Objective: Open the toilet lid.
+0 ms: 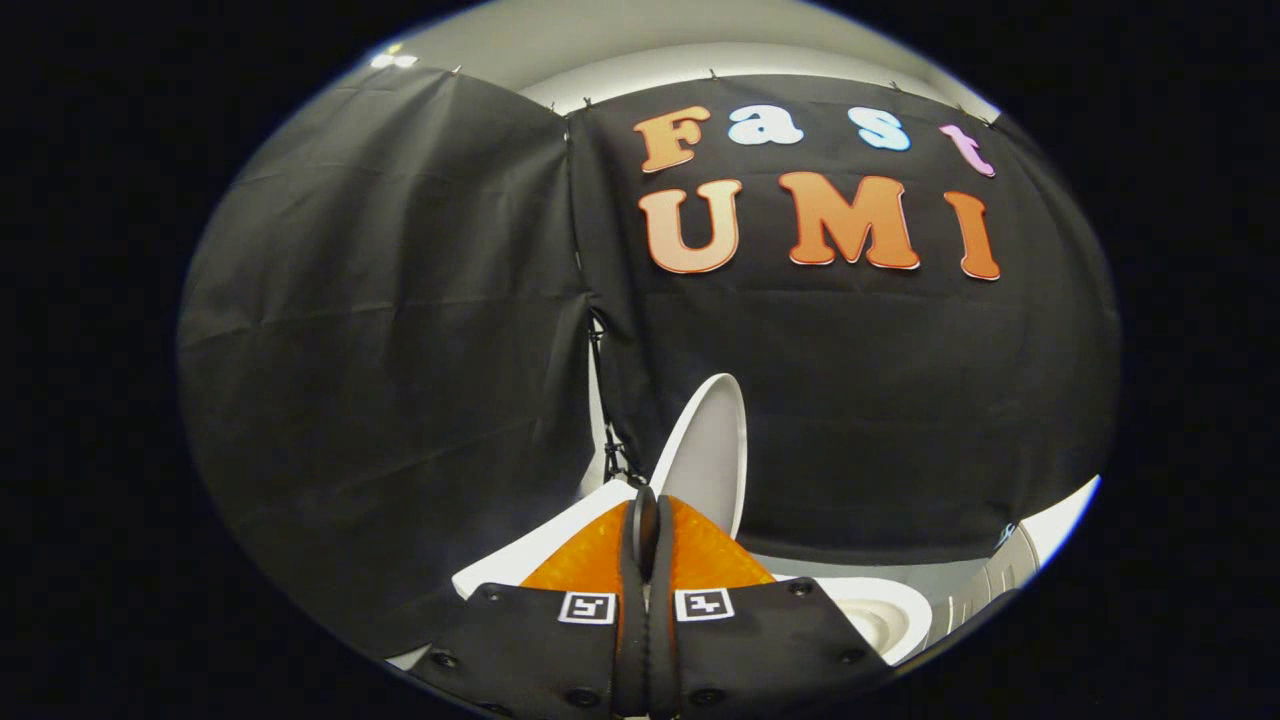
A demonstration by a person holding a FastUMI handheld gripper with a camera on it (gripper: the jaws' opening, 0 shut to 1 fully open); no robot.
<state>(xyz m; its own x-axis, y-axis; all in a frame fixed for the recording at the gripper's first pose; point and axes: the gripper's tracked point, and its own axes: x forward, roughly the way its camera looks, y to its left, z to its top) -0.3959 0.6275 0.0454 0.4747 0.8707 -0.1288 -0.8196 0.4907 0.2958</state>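
A: Since the gripper view looks along the fingers, where does the toilet lid stand?

B: It is raised, close to upright, rising just beyond the gripper and leaning toward the black cloth wall behind it. Below the lid and off to its right, the open bowl shows its rim and inner basin.

A: And the jaws?

B: Closed tight together, tip against tip, with nothing between them. They are not holding the lid; whether the tips touch its face I cannot tell, as they overlap its lower part in this view.

A: So which step is this?

B: I judge the lifting nearly or fully done: the lid is well off the bowl. Whether it rests against anything behind it is hidden.

A: What does the next move call for?

B: Probably a gentle last nudge back from the lid's front face if it is not settled, then drawing the jaws straight away from the lid without catching its edge, so it does not fall forward onto the bowl.
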